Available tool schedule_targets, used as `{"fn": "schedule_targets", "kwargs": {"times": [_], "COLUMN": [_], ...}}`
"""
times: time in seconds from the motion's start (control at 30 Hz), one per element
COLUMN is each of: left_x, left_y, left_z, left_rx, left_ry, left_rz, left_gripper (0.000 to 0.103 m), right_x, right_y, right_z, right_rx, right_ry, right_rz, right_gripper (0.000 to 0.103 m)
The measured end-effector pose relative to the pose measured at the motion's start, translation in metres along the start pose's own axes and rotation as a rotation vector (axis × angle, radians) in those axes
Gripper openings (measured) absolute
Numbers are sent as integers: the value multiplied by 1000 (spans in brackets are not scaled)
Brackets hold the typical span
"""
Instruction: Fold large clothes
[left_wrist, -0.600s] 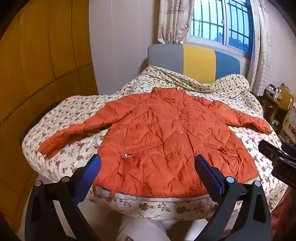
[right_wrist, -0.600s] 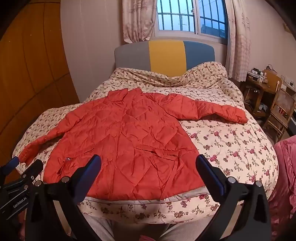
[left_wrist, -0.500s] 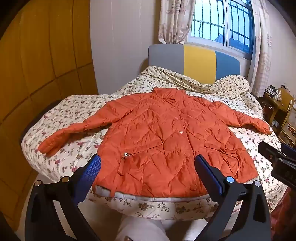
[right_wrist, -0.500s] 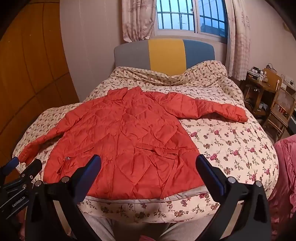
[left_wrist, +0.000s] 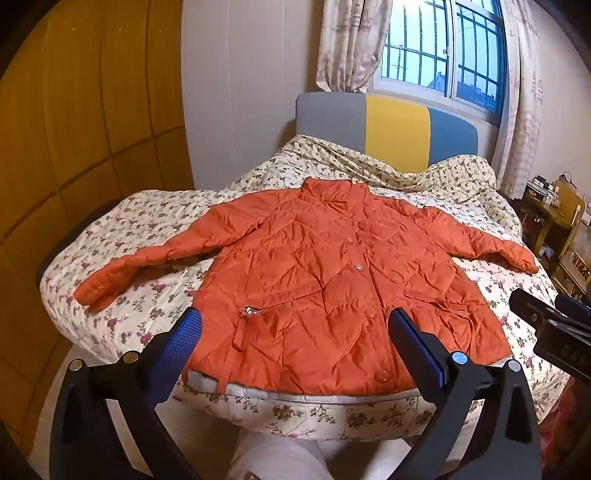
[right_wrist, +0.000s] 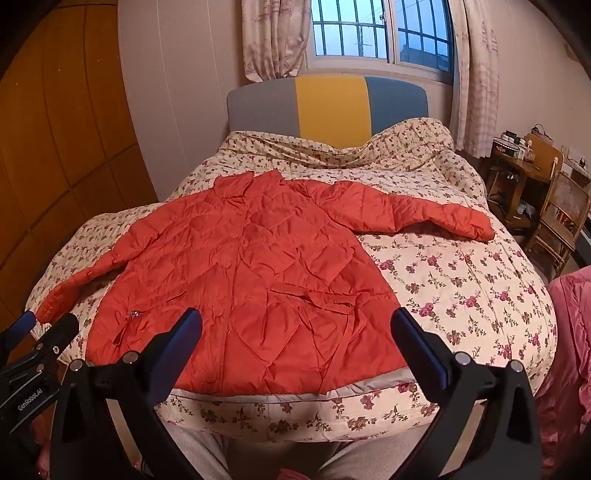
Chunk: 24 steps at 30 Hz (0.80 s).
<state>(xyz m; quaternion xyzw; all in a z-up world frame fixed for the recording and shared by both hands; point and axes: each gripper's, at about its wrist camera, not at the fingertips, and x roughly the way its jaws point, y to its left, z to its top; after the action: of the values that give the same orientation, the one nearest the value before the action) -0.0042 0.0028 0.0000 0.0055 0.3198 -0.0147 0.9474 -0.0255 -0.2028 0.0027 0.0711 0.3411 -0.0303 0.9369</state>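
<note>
The orange jacket (left_wrist: 332, 288) lies flat, front up, sleeves spread, on the bed (left_wrist: 480, 192). Left hand-held gripper (left_wrist: 295, 328) and right hand-held gripper (right_wrist: 295, 328) hover before the jacket's hem, jaws fully apart, holding nothing

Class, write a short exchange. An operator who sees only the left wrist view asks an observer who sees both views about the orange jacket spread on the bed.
Operator: I only see the tips of the right tongs. Are they gripping anything?
Observer: No. They are wide open and empty, above the jacket's near hem.
Operator: Does the right sleeve hang off the bed?
Observer: No. Its cuff lies on the bedspread, with bare flowered cover beyond it.
</note>
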Motion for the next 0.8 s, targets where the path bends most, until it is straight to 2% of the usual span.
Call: {"fn": "schedule_targets", "kwargs": {"times": [0.8], "left_x": [0], "left_y": [-2], "left_z": [-1], "left_rx": [5], "left_ry": [8], "left_rz": [-9], "left_gripper": [100], "right_x": [4], "right_y": [-3], "right_z": [-1], "right_rx": [1], "right_ry": [23], "right_rz": [6], "right_gripper": [101]}}
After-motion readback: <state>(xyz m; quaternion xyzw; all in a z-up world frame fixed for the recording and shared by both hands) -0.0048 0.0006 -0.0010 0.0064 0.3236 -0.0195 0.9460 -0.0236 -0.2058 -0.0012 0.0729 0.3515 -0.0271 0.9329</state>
